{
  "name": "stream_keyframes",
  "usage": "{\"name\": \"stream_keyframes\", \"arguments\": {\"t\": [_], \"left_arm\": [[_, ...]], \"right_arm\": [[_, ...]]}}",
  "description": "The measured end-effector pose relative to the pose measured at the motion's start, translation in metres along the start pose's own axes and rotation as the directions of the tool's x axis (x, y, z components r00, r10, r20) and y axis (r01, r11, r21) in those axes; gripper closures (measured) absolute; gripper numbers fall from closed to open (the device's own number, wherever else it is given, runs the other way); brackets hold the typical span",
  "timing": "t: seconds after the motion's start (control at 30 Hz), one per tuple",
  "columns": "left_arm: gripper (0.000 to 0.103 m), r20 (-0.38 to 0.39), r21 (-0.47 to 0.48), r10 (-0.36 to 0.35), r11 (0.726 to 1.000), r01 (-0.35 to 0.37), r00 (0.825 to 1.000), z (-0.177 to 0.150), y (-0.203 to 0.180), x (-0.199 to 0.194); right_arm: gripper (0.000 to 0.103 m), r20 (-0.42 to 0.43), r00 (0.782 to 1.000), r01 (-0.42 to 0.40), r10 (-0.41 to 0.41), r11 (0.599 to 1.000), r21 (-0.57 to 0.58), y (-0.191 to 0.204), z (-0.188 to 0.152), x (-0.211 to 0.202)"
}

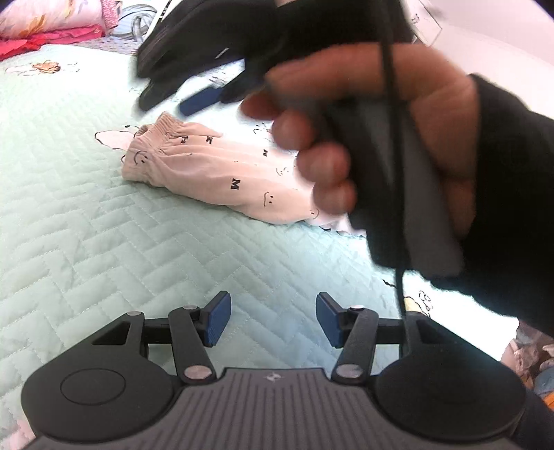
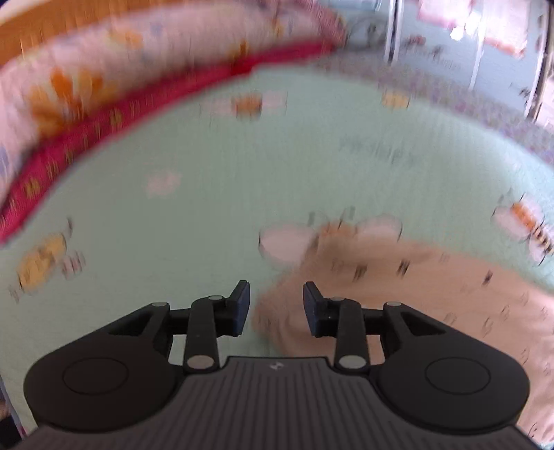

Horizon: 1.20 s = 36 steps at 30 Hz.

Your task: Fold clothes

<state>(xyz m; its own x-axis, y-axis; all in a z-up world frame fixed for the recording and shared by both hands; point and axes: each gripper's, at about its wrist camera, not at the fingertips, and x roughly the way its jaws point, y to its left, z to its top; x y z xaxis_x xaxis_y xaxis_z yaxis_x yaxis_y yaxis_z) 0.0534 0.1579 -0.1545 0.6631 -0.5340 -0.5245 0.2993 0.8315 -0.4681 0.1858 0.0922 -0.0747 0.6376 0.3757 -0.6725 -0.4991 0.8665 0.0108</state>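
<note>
Pale pink pants (image 1: 211, 173) with small black smiley prints lie folded on the mint quilted bedspread (image 1: 86, 225); the elastic waistband faces left. My left gripper (image 1: 273, 320) is open and empty, over bare quilt in front of the pants. My right gripper (image 1: 204, 100) shows in the left wrist view above the pants, held by a gloved hand (image 1: 398, 138) that hides their right end. In the blurred right wrist view my right gripper (image 2: 276, 308) is open and empty, just above the edge of the pink pants (image 2: 415, 294).
A floral pillow (image 1: 52, 15) and red bedding (image 1: 45, 39) lie at the head of the bed; they also show in the right wrist view (image 2: 138, 104). The bed's edge and room furniture (image 2: 484, 52) are at the far right.
</note>
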Motion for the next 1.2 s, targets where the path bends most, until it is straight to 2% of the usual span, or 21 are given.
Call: {"name": "stream_keyframes", "arguments": {"t": [0.07,0.17,0.2,0.27,0.3,0.37,0.43,0.5,0.57,0.6,0.7,0.77,0.8,0.83,0.9,0.97,1.07,1.13,1.2], "left_arm": [[0.046,0.001,0.001,0.003,1.0,-0.003,1.0,0.002,-0.001,0.001],[0.046,0.001,0.006,0.007,1.0,-0.007,1.0,0.004,-0.001,0.002],[0.046,0.002,0.005,0.007,1.0,-0.007,1.0,0.006,0.004,0.0],[0.045,0.004,0.004,0.009,1.0,-0.009,1.0,0.005,0.004,0.0],[0.045,0.004,0.005,0.009,1.0,-0.009,1.0,0.005,0.003,0.003],[0.045,0.004,0.006,0.008,1.0,-0.008,1.0,0.007,0.001,0.007],[0.045,0.003,0.0,0.001,1.0,-0.001,1.0,0.007,0.004,0.005],[0.045,0.004,-0.002,-0.002,1.0,0.002,1.0,0.009,0.005,0.005],[0.044,0.004,-0.003,-0.004,1.0,0.004,1.0,0.011,0.005,0.006],[0.044,0.005,-0.003,-0.005,1.0,0.005,1.0,0.012,0.006,0.007],[0.044,0.008,0.0,0.002,1.0,-0.002,1.0,0.009,0.004,0.007],[0.044,0.012,0.002,0.011,1.0,-0.011,1.0,0.006,0.001,0.005],[0.044,0.014,0.004,0.015,1.0,-0.015,1.0,0.005,-0.001,0.004],[0.044,0.016,0.007,0.019,1.0,-0.019,1.0,0.005,-0.003,0.002],[0.042,0.019,0.011,0.02,1.0,-0.02,1.0,0.0,-0.005,-0.002],[0.04,0.02,0.017,0.019,1.0,-0.02,1.0,-0.001,-0.006,-0.003],[0.039,0.021,0.024,0.018,1.0,-0.019,1.0,-0.002,-0.006,-0.001],[0.039,0.022,0.02,0.017,1.0,-0.018,1.0,-0.002,-0.005,-0.001],[0.039,0.025,0.025,0.021,0.999,-0.021,0.999,-0.003,-0.006,-0.003]], "right_arm": [[0.067,0.031,0.999,0.027,-0.027,1.0,-0.013,-0.005,0.008,0.0],[0.067,-0.021,0.997,0.068,-0.068,0.998,0.0,-0.019,0.014,0.028],[0.071,-0.059,0.997,0.056,-0.055,0.998,0.013,-0.024,0.013,0.043],[0.089,-0.095,0.995,0.039,-0.037,0.999,0.013,-0.024,0.016,0.07],[0.089,-0.108,0.994,0.031,-0.03,0.999,0.009,-0.023,0.017,0.083],[0.089,-0.061,0.998,-0.001,-0.001,1.0,-0.029,-0.016,0.023,0.089],[0.087,-0.057,0.997,-0.052,0.051,0.998,-0.028,-0.012,0.027,0.087],[0.086,-0.003,0.996,-0.09,0.09,0.996,-0.012,-0.015,0.023,0.068],[0.083,0.043,0.996,-0.074,0.073,0.997,0.024,-0.022,0.017,0.051],[0.079,0.036,0.998,-0.048,0.046,0.998,0.049,-0.028,0.015,0.053],[0.076,0.012,0.999,0.031,-0.033,0.992,0.122,-0.045,0.007,0.059],[0.076,-0.048,0.998,-0.021,0.028,0.99,0.137,-0.045,0.008,0.083],[0.067,-0.069,0.996,-0.046,0.056,0.989,0.138,-0.043,0.011,0.094],[0.066,-0.058,0.997,-0.044,0.051,0.992,0.12,-0.039,0.015,0.097],[0.066,0.027,0.999,-0.034,0.031,0.995,0.092,-0.035,0.022,0.083],[0.066,0.09,0.995,-0.063,0.05,0.988,0.142,-0.047,0.017,0.058],[0.066,0.1,0.995,-0.047,0.029,0.982,0.182,-0.077,-0.009,0.023],[0.066,0.092,0.995,0.006,-0.026,0.979,0.204,-0.099,-0.03,0.003],[0.065,0.09,0.993,0.045,-0.072,0.96,0.278,-0.128,-0.053,-0.021]]}}
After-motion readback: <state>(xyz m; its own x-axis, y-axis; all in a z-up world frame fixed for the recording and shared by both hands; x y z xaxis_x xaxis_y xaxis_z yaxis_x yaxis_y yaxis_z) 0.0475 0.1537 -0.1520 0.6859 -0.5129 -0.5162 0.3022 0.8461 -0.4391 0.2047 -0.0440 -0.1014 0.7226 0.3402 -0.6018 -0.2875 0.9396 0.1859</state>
